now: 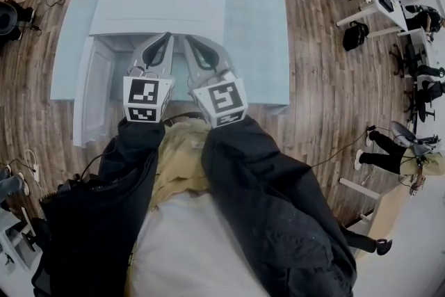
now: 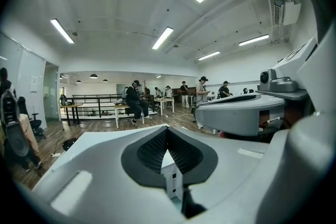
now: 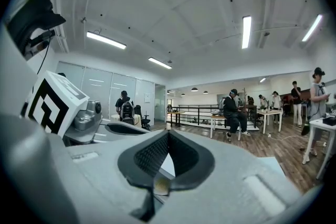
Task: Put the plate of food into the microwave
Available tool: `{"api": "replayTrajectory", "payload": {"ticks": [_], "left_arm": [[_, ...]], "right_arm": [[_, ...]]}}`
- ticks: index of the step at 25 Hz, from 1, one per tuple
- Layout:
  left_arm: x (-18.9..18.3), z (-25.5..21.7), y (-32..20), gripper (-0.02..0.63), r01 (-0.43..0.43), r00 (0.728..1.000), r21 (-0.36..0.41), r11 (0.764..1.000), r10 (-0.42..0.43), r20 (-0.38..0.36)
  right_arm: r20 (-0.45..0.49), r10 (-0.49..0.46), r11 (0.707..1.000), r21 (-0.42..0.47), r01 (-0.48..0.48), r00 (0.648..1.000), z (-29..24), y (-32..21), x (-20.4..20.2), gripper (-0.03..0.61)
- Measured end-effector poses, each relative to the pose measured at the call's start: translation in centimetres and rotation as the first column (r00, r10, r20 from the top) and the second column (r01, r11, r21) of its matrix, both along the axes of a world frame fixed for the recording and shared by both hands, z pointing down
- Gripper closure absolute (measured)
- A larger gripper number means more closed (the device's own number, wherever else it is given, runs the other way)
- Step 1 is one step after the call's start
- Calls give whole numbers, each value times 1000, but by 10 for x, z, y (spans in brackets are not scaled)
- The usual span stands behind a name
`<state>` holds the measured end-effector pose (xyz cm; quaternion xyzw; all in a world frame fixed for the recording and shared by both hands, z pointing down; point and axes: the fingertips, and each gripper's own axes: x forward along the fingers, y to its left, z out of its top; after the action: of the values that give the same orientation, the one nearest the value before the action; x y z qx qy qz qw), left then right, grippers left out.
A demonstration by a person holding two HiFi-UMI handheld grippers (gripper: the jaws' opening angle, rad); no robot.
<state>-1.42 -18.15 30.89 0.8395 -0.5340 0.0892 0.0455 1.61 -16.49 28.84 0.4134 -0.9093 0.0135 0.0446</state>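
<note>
- A white microwave (image 1: 160, 3) sits at upper centre of the head view, on a pale blue table (image 1: 257, 31). Its door (image 1: 94, 90) hangs open at left.
- The left gripper (image 1: 167, 37) and right gripper (image 1: 186, 39) sit side by side at its front.
- Both have their fingers pressed together, gripping nothing.

The white microwave (image 1: 160, 3) sits on the pale table (image 1: 257, 31), its door (image 1: 94, 97) swung open leftward.

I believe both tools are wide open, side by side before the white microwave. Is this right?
No. Both tools are shut, tips together: the left tool in the left gripper view, the right tool in the right gripper view. They are side by side before the white microwave.
</note>
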Motion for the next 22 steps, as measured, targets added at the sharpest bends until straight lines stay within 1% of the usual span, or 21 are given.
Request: {"api": "replayTrajectory", "payload": {"ticks": [6, 10, 22], "left_arm": [[9, 2, 1, 617, -11, 1000, -4, 1000, 11, 6], [9, 3, 4, 617, -15, 1000, -6, 1000, 15, 15], [14, 14, 0, 617, -7, 1000, -55, 998, 8, 20]], "right_arm": [[-2, 29, 1000, -3, -29, 1000, 3, -1, 13, 586], [6, 21, 1000, 3, -21, 1000, -2, 3, 10, 586], [17, 45, 999, -26, -45, 999, 4, -2, 21, 586]]}}
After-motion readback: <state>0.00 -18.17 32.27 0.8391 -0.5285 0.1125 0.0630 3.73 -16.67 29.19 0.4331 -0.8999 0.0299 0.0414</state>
